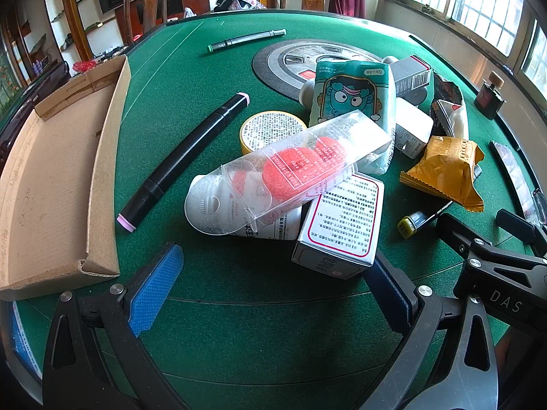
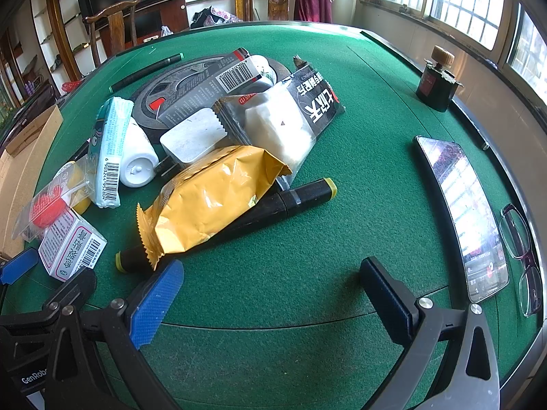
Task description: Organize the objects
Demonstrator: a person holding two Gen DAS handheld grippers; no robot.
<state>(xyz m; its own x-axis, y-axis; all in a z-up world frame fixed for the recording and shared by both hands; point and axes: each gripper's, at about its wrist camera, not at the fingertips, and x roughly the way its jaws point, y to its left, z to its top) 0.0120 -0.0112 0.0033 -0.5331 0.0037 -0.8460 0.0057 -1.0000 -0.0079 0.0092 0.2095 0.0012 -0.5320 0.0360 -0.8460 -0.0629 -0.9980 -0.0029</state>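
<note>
Both grippers are hovering low over the green table (image 1: 239, 324) with fingers spread wide and nothing between them. The left gripper (image 1: 273, 294) is facing the pile: a clear pack (image 1: 290, 171) of red scrubbers is lying tilted across a white bottle (image 1: 218, 205) and a white box (image 1: 342, 222), the box's near corner sitting just beside the right finger. A tape roll (image 1: 270, 126) is lying behind the pack, and a teal tissue pack (image 1: 352, 92) is leaning further back. A black marker (image 1: 184, 160) is lying apart on the felt between the pile and the open cardboard box (image 1: 61, 177) at the left edge; a green pen (image 1: 246, 40) is lying well beyond. The right gripper (image 2: 270, 290) is facing a yellow snack bag (image 2: 212, 198) that is lying across a 2nd marker (image 2: 301, 194), yellow-capped. Behind it a black snack bag (image 2: 307, 99) and what looks like a charger (image 2: 191, 136) are stacked. A phone (image 2: 468, 212), glasses (image 2: 523, 256) and a dark bottle (image 2: 437, 85) are resting to the right.
</note>
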